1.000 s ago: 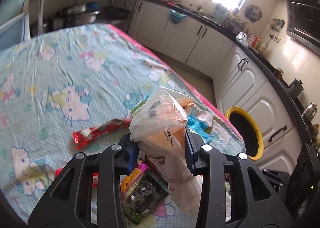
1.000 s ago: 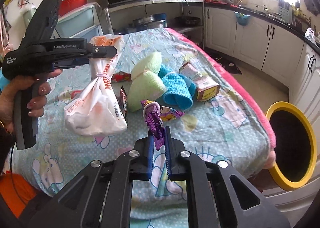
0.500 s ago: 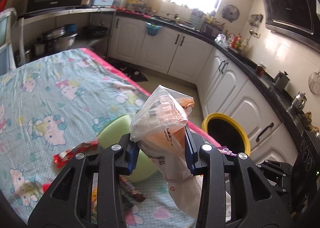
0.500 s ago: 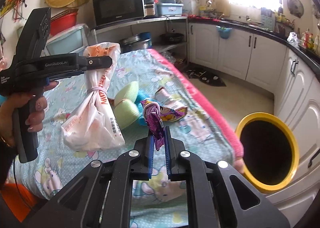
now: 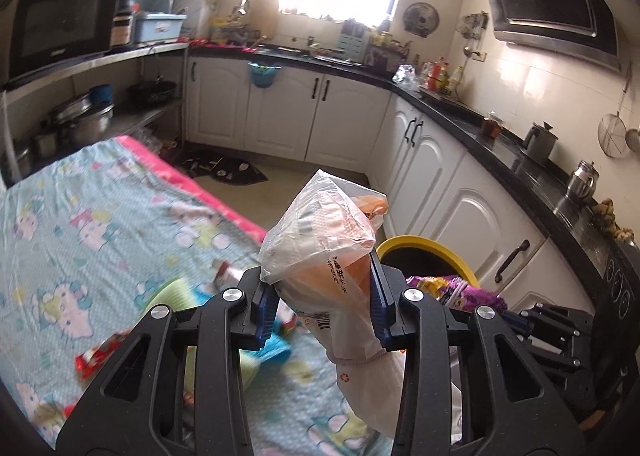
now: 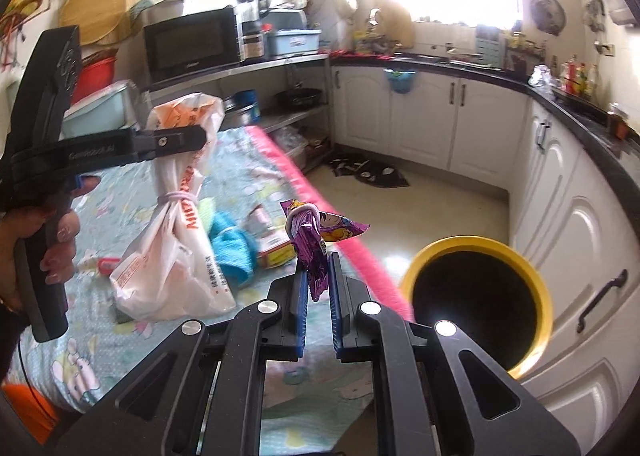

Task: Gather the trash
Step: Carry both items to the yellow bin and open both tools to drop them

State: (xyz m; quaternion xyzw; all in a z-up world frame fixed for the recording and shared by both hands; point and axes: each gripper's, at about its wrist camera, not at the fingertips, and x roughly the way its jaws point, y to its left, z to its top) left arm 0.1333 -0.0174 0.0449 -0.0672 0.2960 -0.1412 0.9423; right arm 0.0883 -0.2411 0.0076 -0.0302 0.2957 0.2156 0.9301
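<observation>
The left gripper [image 5: 320, 304] is clamped on the neck of a tied white-and-orange plastic bag [image 5: 332, 256], whose body hangs below the jaws, clear of the table [image 5: 80, 224]. To its right, the right gripper [image 6: 318, 292] is closed on the tail of a knotted purple snack wrapper [image 6: 310, 240], which stands up out of the jaws. Ahead and to the right of that gripper, down on the floor, stands the yellow-rimmed bin [image 6: 476, 296], its mouth open and neither piece over it yet.

So two pieces are picked up and in carry, none of them dropped. Behind the grippers the table holds more: a red wrapper [image 5: 98, 352] at far left, green and blue cloths [image 6: 232, 244], and a small carton [image 6: 272, 250]. The likely remainder is releasing both loads into the bin, then returning for the rest.
</observation>
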